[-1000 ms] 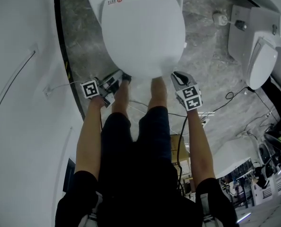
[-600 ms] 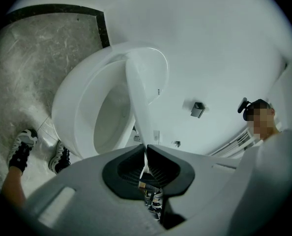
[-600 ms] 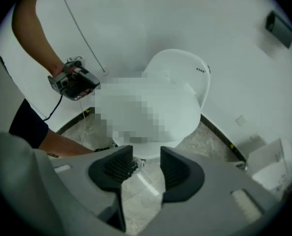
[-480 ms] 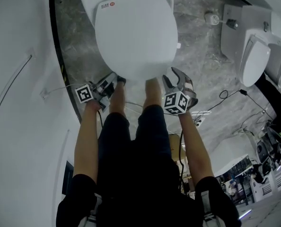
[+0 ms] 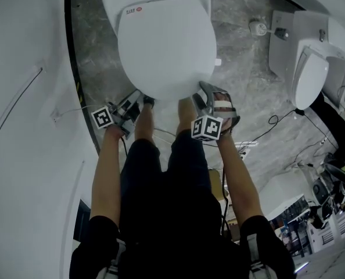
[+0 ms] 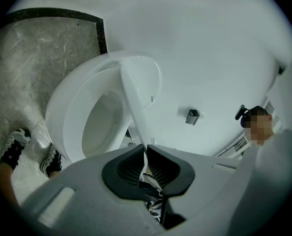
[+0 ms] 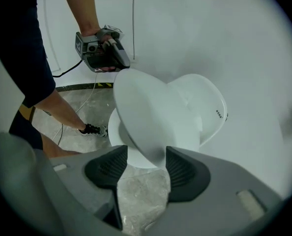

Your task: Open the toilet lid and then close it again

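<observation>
The lid [image 5: 164, 45] is held raised off the seat [image 6: 72, 112], clamped in the left gripper [image 6: 146, 150]. Since a second ago the right gripper [image 7: 145, 161] has been rolled. Its jaws have just been opened wide, and the lid's rim is seen between them, ungripped.

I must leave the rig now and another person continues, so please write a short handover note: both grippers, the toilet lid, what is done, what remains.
Left gripper: shut on the front edge of the toilet lid.
Right gripper: jaws have just been opening and are now apart; the lid's edge stands between them, not pressed.
Lid: lifted partly off the seat, not yet upright.
Done: lid gripped, lifting begun.
To do: raise it fully, then lower it shut.
</observation>
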Motion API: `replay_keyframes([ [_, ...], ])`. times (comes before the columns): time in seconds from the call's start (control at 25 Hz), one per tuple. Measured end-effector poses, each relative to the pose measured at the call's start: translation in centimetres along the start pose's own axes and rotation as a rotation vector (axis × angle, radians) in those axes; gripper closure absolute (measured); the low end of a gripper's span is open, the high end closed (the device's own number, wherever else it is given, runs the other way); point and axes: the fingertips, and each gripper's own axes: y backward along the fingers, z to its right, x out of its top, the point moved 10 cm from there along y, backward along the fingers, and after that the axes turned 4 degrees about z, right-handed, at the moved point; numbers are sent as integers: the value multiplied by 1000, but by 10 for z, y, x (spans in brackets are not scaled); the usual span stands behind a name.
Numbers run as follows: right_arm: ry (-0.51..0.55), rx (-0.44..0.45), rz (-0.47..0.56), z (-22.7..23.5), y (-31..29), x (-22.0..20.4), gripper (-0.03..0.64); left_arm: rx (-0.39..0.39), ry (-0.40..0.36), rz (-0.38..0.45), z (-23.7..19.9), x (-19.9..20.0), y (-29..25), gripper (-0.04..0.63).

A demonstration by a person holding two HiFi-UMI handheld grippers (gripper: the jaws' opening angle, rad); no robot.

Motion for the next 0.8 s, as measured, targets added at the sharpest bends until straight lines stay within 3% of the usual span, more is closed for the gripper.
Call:
replay_keyframes([
  [0.12,28,-38,35,4,5,5,383,-19,-1,23,8,1,-1,571],
  [0.24,70,-70,47,13,17,12,453,-29,0,46,18,1,-2,571],
  [0.4,126,-109,68,19,27,14,484,-26,-5,51,30,2,-5,571],
  [0.68,146,-59,98,30,33,14,491,-17,3,31,38,6,-8,569],
  [0.8,133,-48,107,36,38,16,491,0,-28,50,47,4,-9,569],
])
